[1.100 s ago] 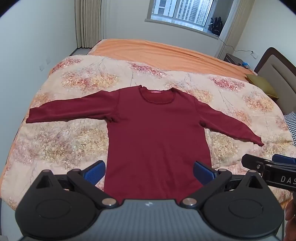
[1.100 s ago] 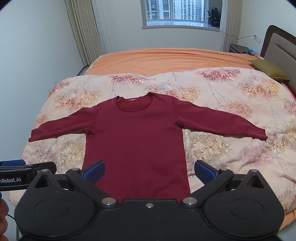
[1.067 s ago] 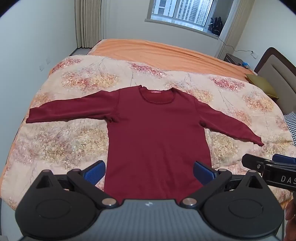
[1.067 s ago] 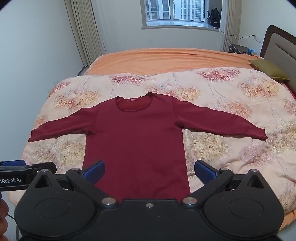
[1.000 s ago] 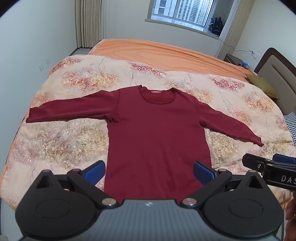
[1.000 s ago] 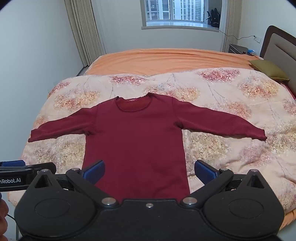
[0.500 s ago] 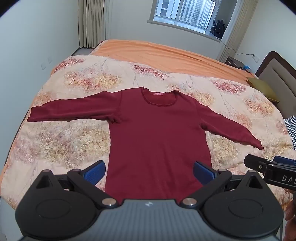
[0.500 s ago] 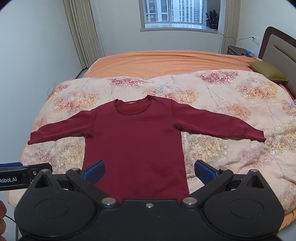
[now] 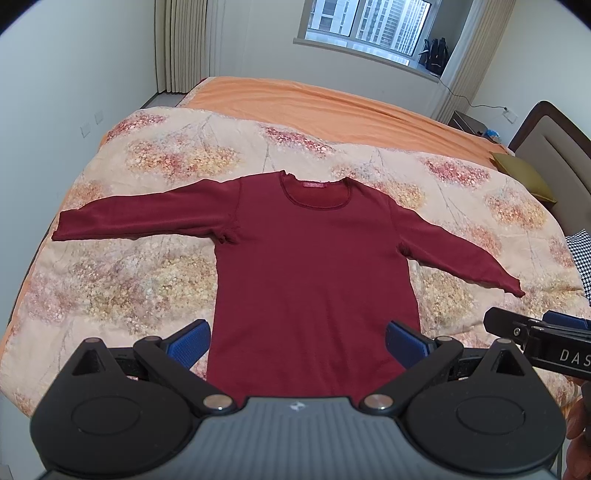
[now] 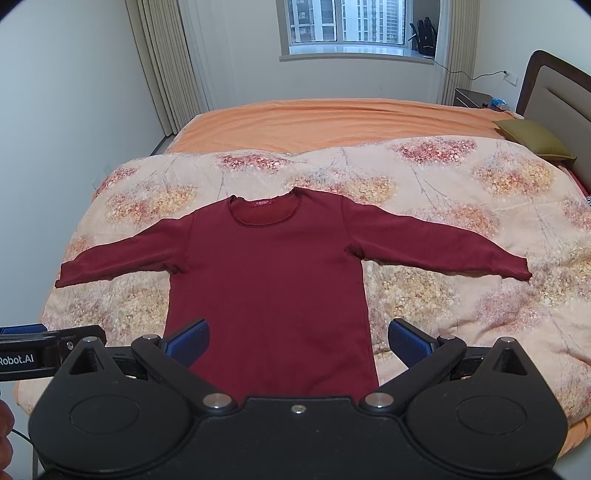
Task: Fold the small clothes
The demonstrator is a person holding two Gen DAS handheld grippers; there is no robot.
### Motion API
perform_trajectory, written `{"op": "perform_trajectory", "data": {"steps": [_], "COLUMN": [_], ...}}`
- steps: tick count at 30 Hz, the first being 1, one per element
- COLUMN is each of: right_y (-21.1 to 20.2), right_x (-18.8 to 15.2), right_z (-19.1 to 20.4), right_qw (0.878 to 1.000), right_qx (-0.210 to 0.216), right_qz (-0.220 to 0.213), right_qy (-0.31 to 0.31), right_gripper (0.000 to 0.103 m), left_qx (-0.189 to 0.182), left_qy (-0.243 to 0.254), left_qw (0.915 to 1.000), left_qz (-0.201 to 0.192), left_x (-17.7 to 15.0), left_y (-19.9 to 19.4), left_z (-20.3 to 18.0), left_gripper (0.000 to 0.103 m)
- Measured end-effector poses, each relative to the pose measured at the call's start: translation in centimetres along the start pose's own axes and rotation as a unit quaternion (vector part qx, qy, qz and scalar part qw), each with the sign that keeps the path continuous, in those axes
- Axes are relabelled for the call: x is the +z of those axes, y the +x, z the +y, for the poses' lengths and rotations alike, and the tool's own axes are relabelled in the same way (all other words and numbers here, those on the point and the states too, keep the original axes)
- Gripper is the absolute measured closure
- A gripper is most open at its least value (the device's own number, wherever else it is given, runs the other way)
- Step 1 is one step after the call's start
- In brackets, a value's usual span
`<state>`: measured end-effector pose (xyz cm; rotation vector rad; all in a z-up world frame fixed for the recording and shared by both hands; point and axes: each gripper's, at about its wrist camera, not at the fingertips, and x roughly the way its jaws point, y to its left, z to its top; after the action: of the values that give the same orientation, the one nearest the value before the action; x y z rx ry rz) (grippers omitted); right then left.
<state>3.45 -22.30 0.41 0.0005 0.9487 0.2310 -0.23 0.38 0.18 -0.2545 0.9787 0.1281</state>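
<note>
- The red top [image 9: 314,266] lies flat, sleeves spread, on the bed's floral quilt [image 9: 147,258].
- Left tool [image 9: 297,341] and right tool [image 10: 297,341] hover spread wide, holding nothing.
- Folding looks unstarted; next, pinch a sleeve.

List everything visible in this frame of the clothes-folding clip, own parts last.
shirt: 1, dark red, long-sleeved, spread flat face up on the quilt, sleeves out to both sides
quilt: 1, peach with floral print, covers the near part of the bed
sheet: 1, orange, far part of the bed
pillow: 1, olive, by the headboard
headboard: 1, brown frame with grey panel, at right
window: 1, far wall, buildings outside
curtains: beige, beside the window
checked cloth: 1, black and white, right edge
left gripper: 1, black with blue pads, jaws open, above the shirt hem
right gripper: 1, black with blue pads, jaws open, above the shirt hem
</note>
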Motion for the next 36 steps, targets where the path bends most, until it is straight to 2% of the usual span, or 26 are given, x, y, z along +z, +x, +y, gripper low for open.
{"op": "perform_trajectory", "data": {"steps": [36], "right_y": [2.1], "right_x": [1.6], "right_z": [-1.7], "right_qw": [1.000], "right_qx": [0.018], "right_qz": [0.002], "right_qy": [0.015], "right_gripper": [0.000], "left_qx": [0.008], "left_qy": [0.004], "left_qw": [0.9999], "left_qz": [0.012], "left_x": [1.5], "left_y": [1.8], "left_z": [-1.4], "left_gripper": [0.000]}}
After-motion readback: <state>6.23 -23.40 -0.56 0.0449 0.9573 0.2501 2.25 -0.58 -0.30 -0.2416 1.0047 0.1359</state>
